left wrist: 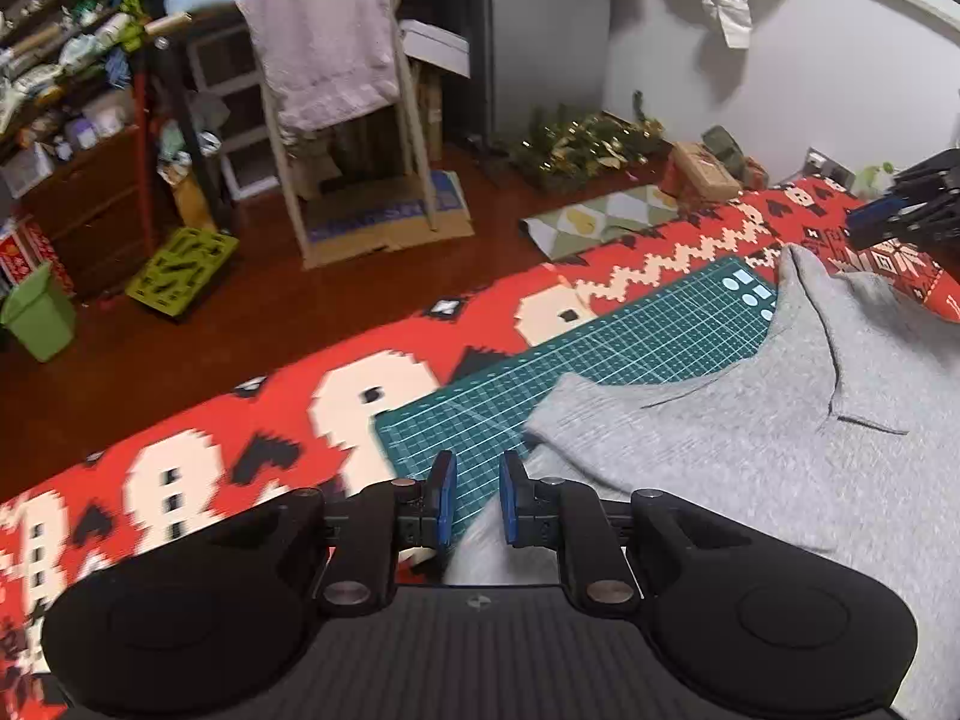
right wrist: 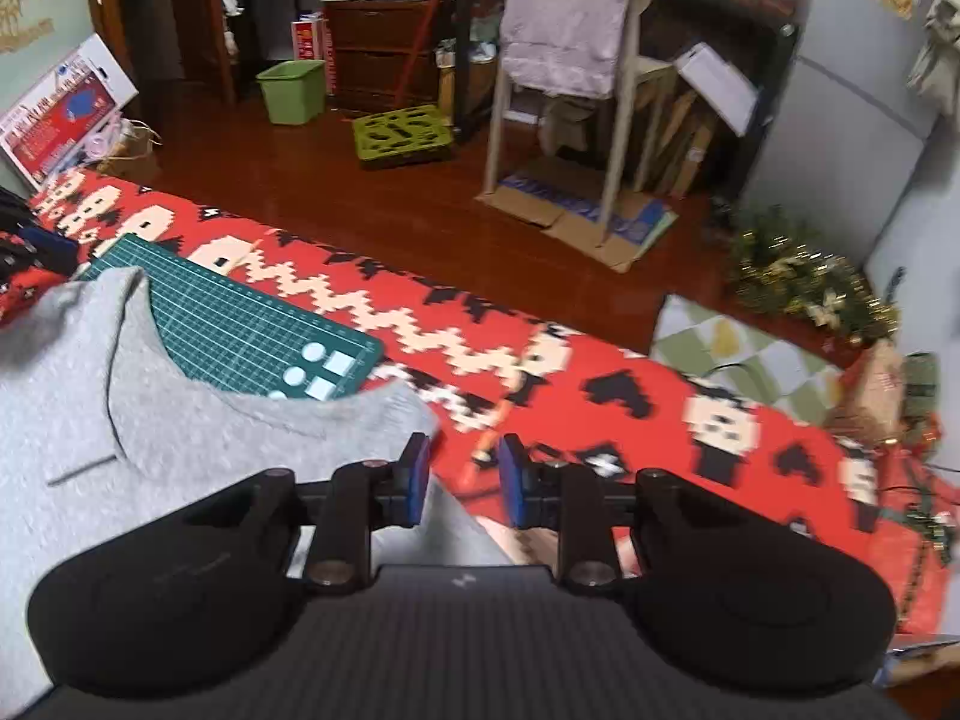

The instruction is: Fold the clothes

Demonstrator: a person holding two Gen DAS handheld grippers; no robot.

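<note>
Left gripper (left wrist: 475, 497): blue pads parted by a narrow gap, empty, poised at the edge of the grey garment (left wrist: 780, 420). Right gripper (right wrist: 463, 480): jaws likewise parted, grasping nothing, above the garment's corner. Garment lies spread over the green cutting mat (left wrist: 600, 354) on the red patterned cloth (right wrist: 600, 372).

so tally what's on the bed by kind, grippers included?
Grey garment: 1
Green cutting mat: 1
Red patterned blanket: 1
Grippers: 2, left gripper and right gripper, both open, each at a garment edge
Total: 5
</note>
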